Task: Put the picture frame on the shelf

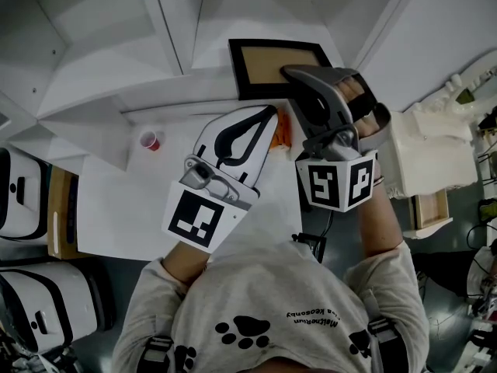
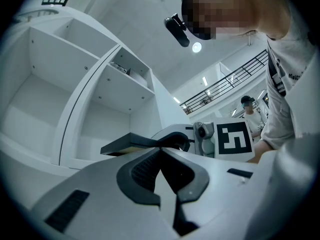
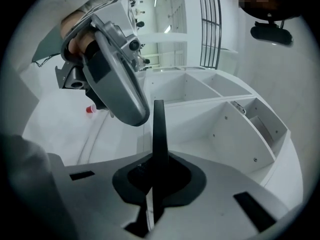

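Observation:
The picture frame [image 1: 268, 67] is black with a tan panel, and it hangs in front of the white shelf unit [image 1: 256, 18]. My right gripper [image 1: 301, 78] is shut on its near right edge. In the right gripper view the frame [image 3: 159, 129] stands edge-on between the jaws, before the open shelf compartments [image 3: 225, 119]. My left gripper [image 1: 268, 115] hovers over the table, just near and left of the frame, with its jaws together and nothing in them. The left gripper view shows the frame [image 2: 127, 144] as a dark slab, with the right gripper's marker cube [image 2: 233, 138] behind it.
A small red cup [image 1: 149, 140] stands on the white table [image 1: 116, 200], left of my left gripper. Something orange [image 1: 282, 127] lies under the grippers. White cases [image 1: 23, 185] sit at the left. A white foam block [image 1: 431, 150] sits at the right.

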